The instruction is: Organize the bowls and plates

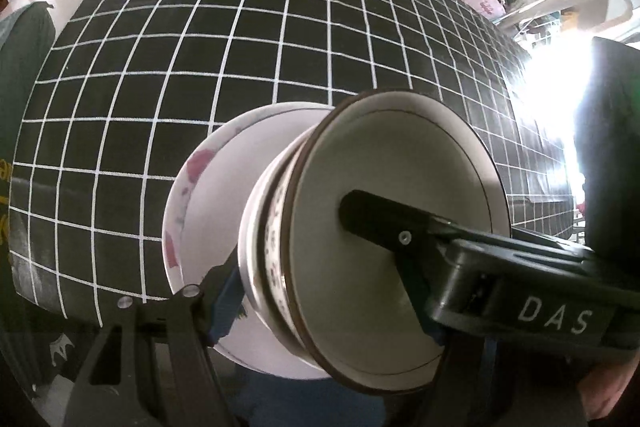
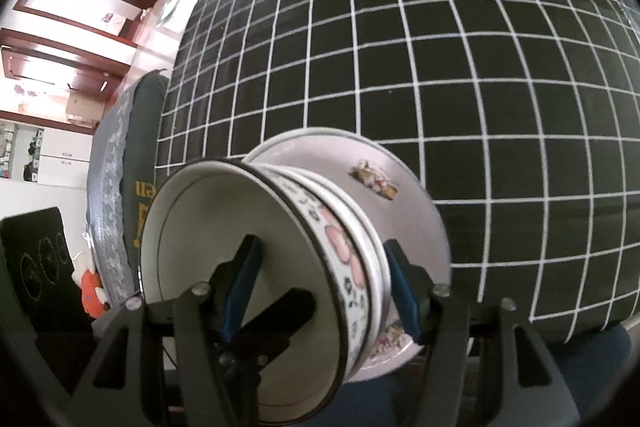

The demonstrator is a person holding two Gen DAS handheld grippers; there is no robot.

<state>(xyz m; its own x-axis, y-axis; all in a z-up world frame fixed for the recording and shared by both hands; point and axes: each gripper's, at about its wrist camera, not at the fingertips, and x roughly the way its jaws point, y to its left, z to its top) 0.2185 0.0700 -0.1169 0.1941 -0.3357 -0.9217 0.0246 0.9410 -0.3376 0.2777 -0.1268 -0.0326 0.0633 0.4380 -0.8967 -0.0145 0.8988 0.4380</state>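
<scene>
I hold a stack of bowls (image 2: 280, 267) on a flowered plate (image 2: 380, 179) between both tongs, left gripper (image 1: 320, 267) and right gripper (image 2: 320, 287) each clamping it, tipped above the near edge of the grid tablecloth (image 2: 440, 47).

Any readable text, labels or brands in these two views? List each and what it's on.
"D A S": white letters on the black body of the tongs that cross the left wrist view from the right.
Yellow lettering on the dark green cloth beside the table: cut off and turned, not readable.
The bowl's band carries a floral pattern only, no text.
</scene>
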